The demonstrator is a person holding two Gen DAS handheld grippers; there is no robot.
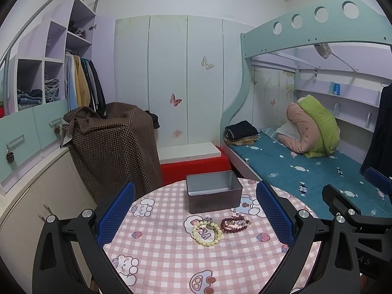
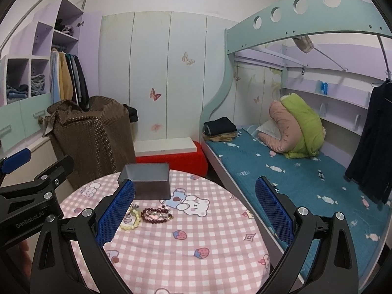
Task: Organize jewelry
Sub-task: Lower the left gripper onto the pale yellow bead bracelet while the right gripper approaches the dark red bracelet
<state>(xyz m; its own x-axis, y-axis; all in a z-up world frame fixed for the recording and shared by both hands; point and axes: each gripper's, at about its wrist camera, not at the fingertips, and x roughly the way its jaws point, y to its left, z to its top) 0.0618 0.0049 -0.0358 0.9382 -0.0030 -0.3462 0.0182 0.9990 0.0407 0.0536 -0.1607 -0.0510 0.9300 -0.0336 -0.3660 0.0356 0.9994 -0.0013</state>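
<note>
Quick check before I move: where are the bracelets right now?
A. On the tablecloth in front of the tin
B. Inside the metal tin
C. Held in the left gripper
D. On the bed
A: the pale bead bracelet and dark red bracelet lie on the checked tablecloth in front of the metal tin, whose visible inside holds nothing.

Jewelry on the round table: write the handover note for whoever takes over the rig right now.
Left gripper: open, empty, held above the table with the bracelets between its fingers in view.
Right gripper: open, empty, to the right of the jewelry.
Pale yellow bead bracelet and dark red bead bracelet lie side by side on the pink checked tablecloth, with a small silvery piece behind them.
Grey metal box stands open just beyond; nothing shows inside it.
Done: nothing visible. Left: all the jewelry, presumably into the box.
</note>
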